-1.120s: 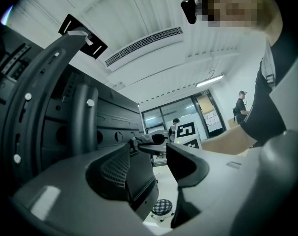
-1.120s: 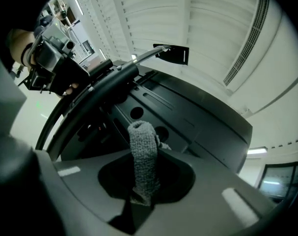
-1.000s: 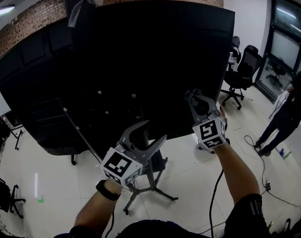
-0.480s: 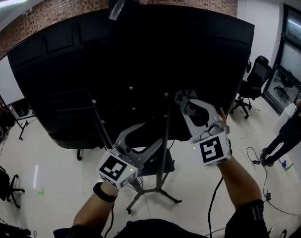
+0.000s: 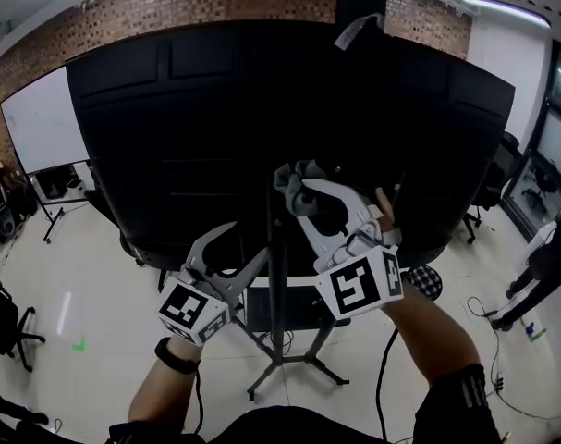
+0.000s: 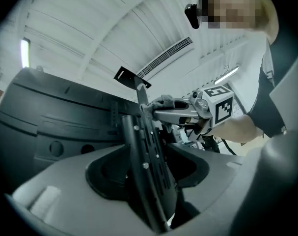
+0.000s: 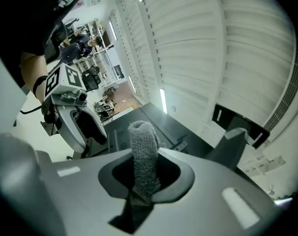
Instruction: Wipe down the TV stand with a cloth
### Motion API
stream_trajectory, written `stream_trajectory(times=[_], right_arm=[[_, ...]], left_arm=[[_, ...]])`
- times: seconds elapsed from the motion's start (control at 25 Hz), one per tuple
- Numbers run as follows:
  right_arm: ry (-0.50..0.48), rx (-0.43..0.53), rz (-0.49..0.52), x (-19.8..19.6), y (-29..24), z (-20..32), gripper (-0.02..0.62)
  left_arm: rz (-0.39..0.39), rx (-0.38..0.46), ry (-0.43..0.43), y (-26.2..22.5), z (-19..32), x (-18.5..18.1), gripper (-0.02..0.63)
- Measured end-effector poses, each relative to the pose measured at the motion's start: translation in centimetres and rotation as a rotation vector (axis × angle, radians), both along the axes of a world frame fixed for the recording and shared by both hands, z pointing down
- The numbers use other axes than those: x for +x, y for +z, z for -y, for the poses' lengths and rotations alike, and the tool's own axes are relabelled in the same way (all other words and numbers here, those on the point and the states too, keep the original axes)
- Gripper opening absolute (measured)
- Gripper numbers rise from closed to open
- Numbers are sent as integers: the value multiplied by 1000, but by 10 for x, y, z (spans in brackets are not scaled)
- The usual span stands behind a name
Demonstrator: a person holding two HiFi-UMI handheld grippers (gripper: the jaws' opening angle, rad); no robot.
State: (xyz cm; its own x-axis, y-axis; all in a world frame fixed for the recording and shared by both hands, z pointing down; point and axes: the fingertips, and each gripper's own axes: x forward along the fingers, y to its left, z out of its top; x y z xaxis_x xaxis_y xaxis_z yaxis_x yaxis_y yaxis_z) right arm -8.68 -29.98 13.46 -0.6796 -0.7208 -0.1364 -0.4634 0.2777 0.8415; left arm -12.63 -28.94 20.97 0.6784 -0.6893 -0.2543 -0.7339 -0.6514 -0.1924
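Note:
A big black TV (image 5: 215,137) faces away from me on a stand with a black perforated upright (image 5: 273,276) and splayed legs (image 5: 289,368). My right gripper (image 5: 294,181) is shut on a grey cloth (image 5: 289,174), which it holds against the upper part of the upright. The cloth (image 7: 143,156) stands up between the jaws of the right gripper (image 7: 144,176). My left gripper (image 5: 250,240) is lower and just left of the upright, jaws a little apart. In the left gripper view the upright (image 6: 146,156) fills the gap of the left gripper (image 6: 149,171); contact is unclear.
A whiteboard (image 5: 44,123) stands at the left against a brick wall (image 5: 169,7). An office chair (image 5: 3,326) sits at the far left, a checkered stool (image 5: 420,283) right of the stand, and a person (image 5: 548,266) at the far right. Cables (image 5: 488,317) trail on the floor.
Both grippers have swung across the TV's back to the stand's upright. The right one rose with the cloth to the upright; the left now has the upright in its jaw gap.

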Motion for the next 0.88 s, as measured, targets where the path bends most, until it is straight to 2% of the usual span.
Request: stream_trajectory(times=[0.28, 0.44, 0.68, 0.88], right_arm=[[18, 29, -199, -120, 11, 22, 51], [46, 37, -296, -173, 24, 38, 51], [98, 11, -388, -224, 42, 71, 51], [191, 91, -498, -236, 49, 88, 49]], left_arm=[[-8, 3, -71, 4, 9, -91, 255], [-4, -20, -98, 7, 10, -127, 255], [-5, -43, -110, 21, 14, -162, 255], [-14, -50, -101, 24, 15, -174, 255]])
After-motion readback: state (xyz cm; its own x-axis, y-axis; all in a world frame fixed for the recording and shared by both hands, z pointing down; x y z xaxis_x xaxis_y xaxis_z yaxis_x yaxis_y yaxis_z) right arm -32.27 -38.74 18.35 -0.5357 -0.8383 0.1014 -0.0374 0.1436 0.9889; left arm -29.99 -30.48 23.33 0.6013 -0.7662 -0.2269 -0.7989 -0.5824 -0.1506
